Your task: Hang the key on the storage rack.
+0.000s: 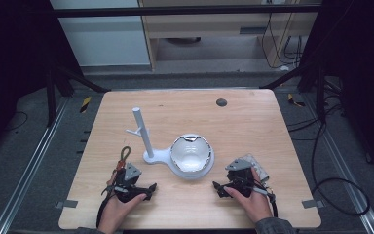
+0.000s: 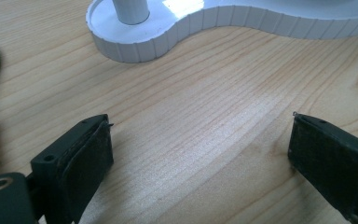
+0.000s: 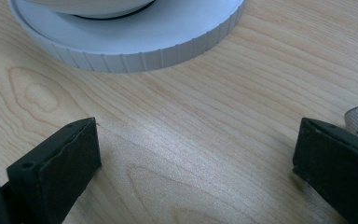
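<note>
I held my left tool [image 1: 152, 186] low over the tabletop [image 1: 253, 126], its jaws spread with nothing between them, and my right tool [image 1: 216, 186] the same way, also spread and empty. The white stand [image 1: 163, 156] with its upright post [image 1: 142, 129] sat near and between them, a bowl [image 1: 190, 152] resting on its round base. A green strap [image 1: 124, 153] lay just beside my left tool.

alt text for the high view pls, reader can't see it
A person's hands rest two black two-jaw grippers, the left gripper and the right gripper, both open and empty, at the near edge of a light wooden table. Between and beyond them stands a white plastic stand with an upright post and a round base holding a white bowl. An olive-green cord lies by the left gripper.
</note>
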A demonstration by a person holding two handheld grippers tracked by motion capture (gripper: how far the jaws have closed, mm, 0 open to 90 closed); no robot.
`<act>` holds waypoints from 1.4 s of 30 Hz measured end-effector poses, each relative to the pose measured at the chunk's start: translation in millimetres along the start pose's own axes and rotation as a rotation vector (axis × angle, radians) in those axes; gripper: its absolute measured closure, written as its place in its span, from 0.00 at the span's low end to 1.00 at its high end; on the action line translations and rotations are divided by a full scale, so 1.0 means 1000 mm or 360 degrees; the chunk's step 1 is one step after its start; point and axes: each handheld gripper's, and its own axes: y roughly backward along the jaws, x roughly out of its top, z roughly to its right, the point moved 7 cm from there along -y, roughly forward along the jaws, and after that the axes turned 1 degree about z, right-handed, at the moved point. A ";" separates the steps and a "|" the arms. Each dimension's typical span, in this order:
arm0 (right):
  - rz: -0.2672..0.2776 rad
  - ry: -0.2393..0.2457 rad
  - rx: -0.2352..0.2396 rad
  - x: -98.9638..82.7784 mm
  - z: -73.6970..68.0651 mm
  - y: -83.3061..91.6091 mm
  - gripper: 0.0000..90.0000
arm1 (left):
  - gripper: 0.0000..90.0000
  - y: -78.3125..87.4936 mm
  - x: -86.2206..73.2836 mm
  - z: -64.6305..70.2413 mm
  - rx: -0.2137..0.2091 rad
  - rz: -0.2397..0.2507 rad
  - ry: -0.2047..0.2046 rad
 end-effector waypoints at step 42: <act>-0.0001 -0.0015 -0.0017 0.003 0.003 -0.003 0.00 | 0.12 0.040 0.025 -0.083 0.0185 -0.0366 0.0142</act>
